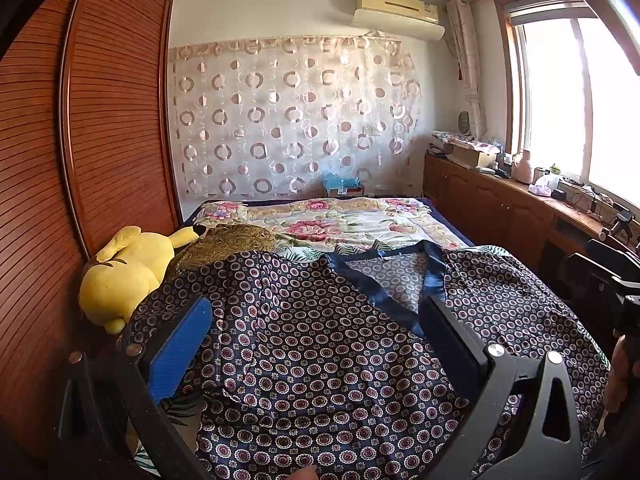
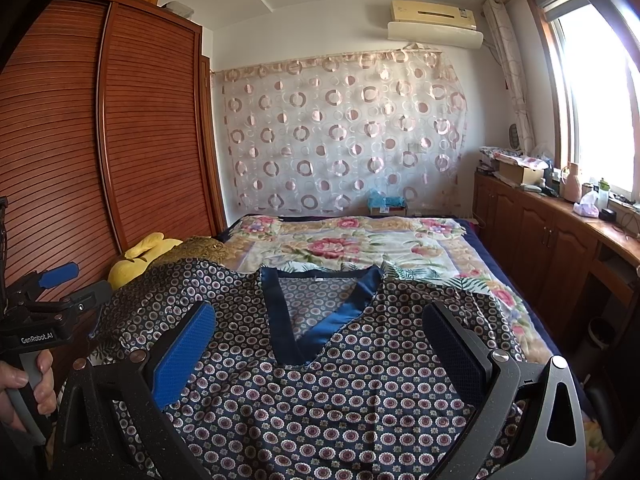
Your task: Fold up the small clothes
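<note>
While both grippers hover above the bed, a dark blue patterned top (image 2: 320,392) lies spread face-up across the near end of the floral bedspread (image 2: 352,248). The garment bears a repeating print of small pink-and-white rosettes and is trimmed at its V-shaped neckline with a plain satin band (image 2: 332,324); the neckline points toward the camera in the right wrist view. One sleeve (image 2: 168,284) extends to the left, rising over a brown cushion (image 1: 232,238) and lying just beside a yellow plush toy (image 1: 124,272) that rests against the slatted wooden wardrobe (image 1: 100,128).

The left gripper (image 1: 320,316) is held over the left half of the top, its jaws spread wide with cloth visible between them but nothing pinched; its blue pad (image 1: 180,348) sits above the sleeve area. The right gripper (image 2: 320,324) is likewise spread wide, framing the neckline between its two fingers, and grips nothing. In the right wrist view the left gripper's body appears at the far left, held by a hand (image 2: 24,388) on its grey handle.

Background: a sheer curtain (image 2: 344,128) with ring motifs hangs on the far wall below an air conditioner (image 2: 434,22); a wooden cabinet (image 2: 540,232) carrying assorted small items runs beneath the bright window (image 2: 600,92) at the right.
</note>
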{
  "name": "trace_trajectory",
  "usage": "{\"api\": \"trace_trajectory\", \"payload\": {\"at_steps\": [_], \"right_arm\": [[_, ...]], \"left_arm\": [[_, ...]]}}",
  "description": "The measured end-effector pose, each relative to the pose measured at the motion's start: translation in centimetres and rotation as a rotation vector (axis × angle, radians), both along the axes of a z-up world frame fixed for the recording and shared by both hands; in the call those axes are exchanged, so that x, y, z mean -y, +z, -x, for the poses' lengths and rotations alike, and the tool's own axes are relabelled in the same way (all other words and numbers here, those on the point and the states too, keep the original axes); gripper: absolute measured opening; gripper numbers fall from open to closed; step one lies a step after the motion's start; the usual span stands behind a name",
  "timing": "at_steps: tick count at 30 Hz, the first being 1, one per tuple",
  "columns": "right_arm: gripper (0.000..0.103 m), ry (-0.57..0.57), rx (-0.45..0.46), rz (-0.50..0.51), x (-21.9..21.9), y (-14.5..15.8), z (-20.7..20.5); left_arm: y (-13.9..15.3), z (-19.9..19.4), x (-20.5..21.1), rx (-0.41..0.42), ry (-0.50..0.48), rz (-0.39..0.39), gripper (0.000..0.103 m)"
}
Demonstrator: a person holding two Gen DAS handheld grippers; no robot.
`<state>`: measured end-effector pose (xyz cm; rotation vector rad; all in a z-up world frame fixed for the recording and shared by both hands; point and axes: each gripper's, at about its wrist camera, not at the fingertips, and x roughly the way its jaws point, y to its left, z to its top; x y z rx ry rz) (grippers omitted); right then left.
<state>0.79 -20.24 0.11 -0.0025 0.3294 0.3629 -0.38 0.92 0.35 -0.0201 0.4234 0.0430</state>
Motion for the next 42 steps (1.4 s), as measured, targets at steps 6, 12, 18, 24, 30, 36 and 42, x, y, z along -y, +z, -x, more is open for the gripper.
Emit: {"api": "trace_trajectory", "payload": {"at_steps": [6,12,18,24,30,36,42], "right_arm": [[0.103,0.002,0.001,-0.001,0.1,0.0,0.1],[0.103,0.001,0.001,-0.004,0.2,0.0,0.0],[0.103,0.002,-0.001,-0.001,0.2,0.0,0.0],[0.103,0.004,-0.001,-0.001,0.2,0.0,0.0],[0.103,0.009,-0.003,-0.001,0.1,0.0,-0.1],[0.103,0.039,-0.015,0.006,-0.3,-0.5,-0.6],[0.103,0.097,-0.037,0.03,-1.3,-1.4,-1.4]], "left_arm": [[0.0,0.0,0.1,0.0,0.0,-0.002,0.103],[0.0,0.0,0.1,0.001,0.0,-0.003,0.103],[0.0,0.1,0.1,0.001,0.001,-0.003,0.103],[0.2,0.0,0.0,0.002,0.0,-0.001,0.103],[0.3,0.0,-0.1,0.0,0.003,-0.003,0.103],[-0.1,-0.2,-0.5,-0.014,0.003,-0.008,0.103],[-1.7,-0.7,-2.2,-0.054,0.015,0.0,0.103]]}}
